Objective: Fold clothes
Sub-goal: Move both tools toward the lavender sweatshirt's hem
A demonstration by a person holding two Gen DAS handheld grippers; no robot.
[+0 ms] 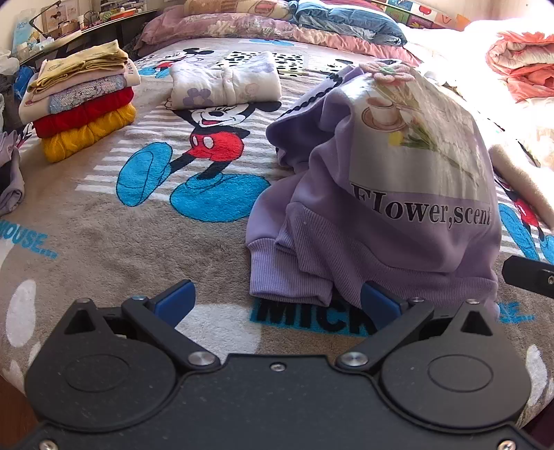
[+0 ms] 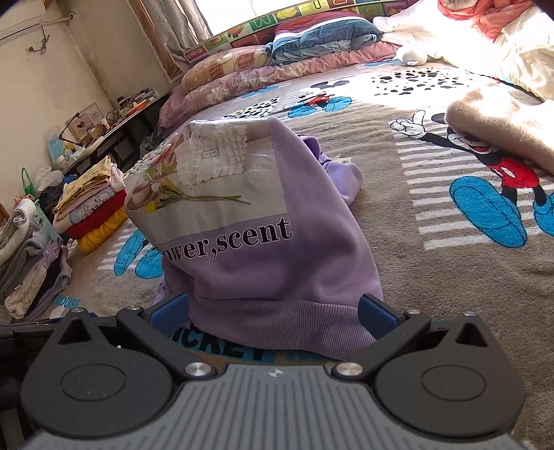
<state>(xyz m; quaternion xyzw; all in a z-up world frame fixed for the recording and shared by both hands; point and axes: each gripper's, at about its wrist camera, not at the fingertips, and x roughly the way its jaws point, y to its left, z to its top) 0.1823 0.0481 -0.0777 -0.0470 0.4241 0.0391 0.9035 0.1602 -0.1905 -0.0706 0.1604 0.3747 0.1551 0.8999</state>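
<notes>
Both grippers sit low over the bed with their blue-padded jaws spread wide and nothing clamped between them. Seen from its own camera, the left gripper (image 1: 277,301) hovers over the blanket (image 1: 104,225), its right pad just at the ribbed hem of the purple sweatshirt (image 1: 381,214), its left pad over bare blanket. The right gripper (image 2: 273,311) straddles the same hem from the other side, the ribbed band lying between its two pads without being pinched. A black part of the right gripper shows at the right edge of the left view.

The sweatshirt lies bunched and humped on the Mickey Mouse blanket, print side up, showing a cup, flowers and the words "Flower,scent"; a sleeve with a ribbed cuff is tucked along its left side.

Farther out on the left stands a stack of folded clothes (image 1: 83,104), yellow at the bottom, red above, paler pieces on top. Beyond the sweatshirt lies a folded white garment (image 1: 225,83) with purple flowers. A beige garment (image 2: 502,128) rests on the blanket to the right. Pillows (image 1: 242,24) and a blue quilt (image 2: 322,38) line the head of the bed, and a cluttered dark table (image 2: 114,128) stands by the wall.
</notes>
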